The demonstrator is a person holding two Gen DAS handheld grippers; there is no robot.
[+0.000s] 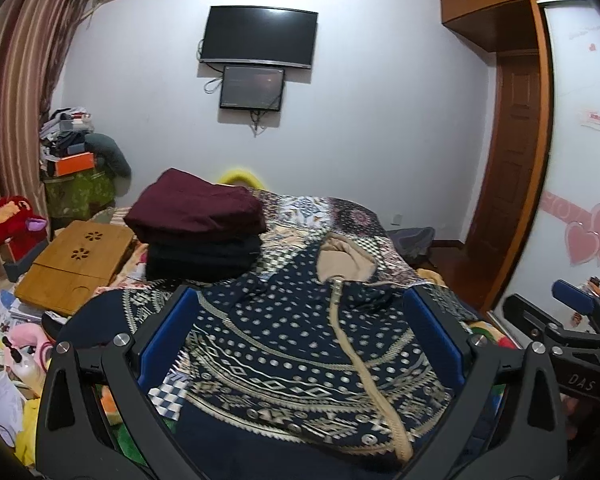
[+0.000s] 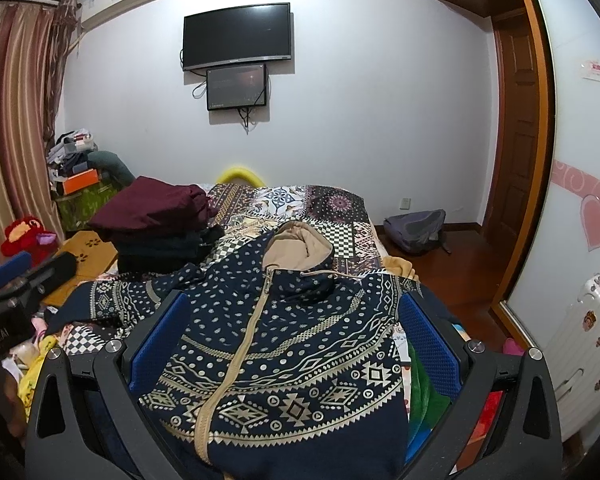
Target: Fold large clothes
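Hoodie spread, fold not yet begun

Patterned hoodie (image 2: 284, 340) flat on bed (image 2: 340, 216), hood toward 12 o'clock, folded stack (image 2: 156, 224) at 10. Left gripper (image 1: 300, 344) and right gripper (image 2: 296, 344) wide, empty. Next: probably pinching a sleeve, folding inward

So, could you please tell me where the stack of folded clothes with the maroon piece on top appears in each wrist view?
Left wrist: stack of folded clothes sits left of centre, behind the patterned hoodie.
Right wrist: stack sits further left, behind the hoodie's sleeve.
Shared landmark: the wall-mounted TV, above and right of the stack.
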